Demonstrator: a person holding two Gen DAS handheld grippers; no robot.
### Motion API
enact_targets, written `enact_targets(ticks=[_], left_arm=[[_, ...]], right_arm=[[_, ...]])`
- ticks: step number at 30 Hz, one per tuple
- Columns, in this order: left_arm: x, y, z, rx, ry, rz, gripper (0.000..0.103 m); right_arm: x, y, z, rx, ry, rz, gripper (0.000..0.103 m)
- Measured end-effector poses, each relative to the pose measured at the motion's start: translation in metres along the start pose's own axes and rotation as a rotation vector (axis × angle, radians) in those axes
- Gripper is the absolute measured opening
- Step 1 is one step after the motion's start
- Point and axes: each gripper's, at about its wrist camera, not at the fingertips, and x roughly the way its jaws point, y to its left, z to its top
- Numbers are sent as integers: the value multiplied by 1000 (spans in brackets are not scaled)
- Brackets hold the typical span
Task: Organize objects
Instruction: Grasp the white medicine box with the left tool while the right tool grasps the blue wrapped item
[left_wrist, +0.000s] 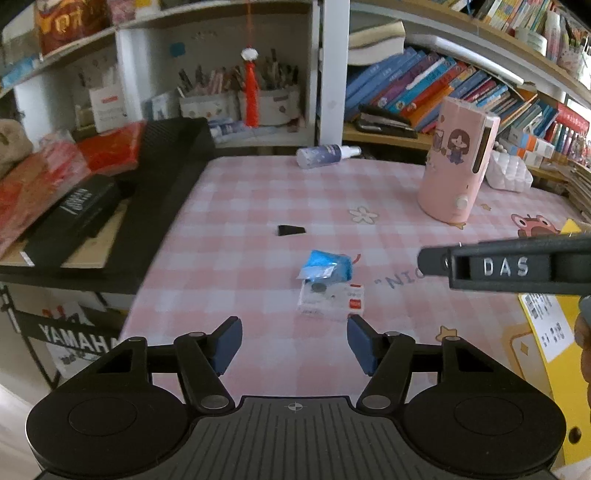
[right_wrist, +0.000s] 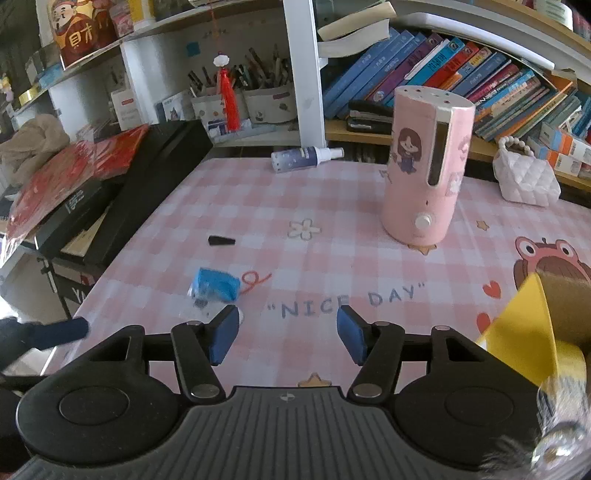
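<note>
On the pink checked table mat (left_wrist: 240, 206) lie a blue packet (left_wrist: 327, 264) resting on a small white card pack (left_wrist: 330, 297), a small black wedge-shaped piece (left_wrist: 290, 230), and a blue spray bottle (left_wrist: 325, 155) on its side at the back. A pink humidifier (left_wrist: 456, 162) stands at the right. My left gripper (left_wrist: 294, 341) is open and empty, just in front of the card pack. My right gripper (right_wrist: 283, 334) is open and empty over the "NICE DAY" print; the blue packet (right_wrist: 216, 284) lies ahead to its left. The right gripper's side shows in the left wrist view (left_wrist: 509, 266).
A black keyboard case (left_wrist: 147, 192) with red packets (left_wrist: 55, 173) and a black box borders the table's left side. Shelves with books (right_wrist: 461, 62) and pen holders (right_wrist: 258, 96) stand behind. A white quilted bag (right_wrist: 524, 177) sits at the back right, a yellow box (right_wrist: 532, 325) at the near right.
</note>
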Motion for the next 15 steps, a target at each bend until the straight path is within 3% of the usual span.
enact_targets(ticks=[6, 13, 15], left_arm=[[36, -16, 7, 12, 41, -33, 62], [69, -23, 11, -5, 64, -15, 63], [71, -24, 12, 0, 53, -17, 57]], right_arm=[[10, -3, 12, 4, -15, -10, 58], [14, -12, 18, 25, -17, -20, 58], [16, -14, 19, 24, -13, -20, 58]])
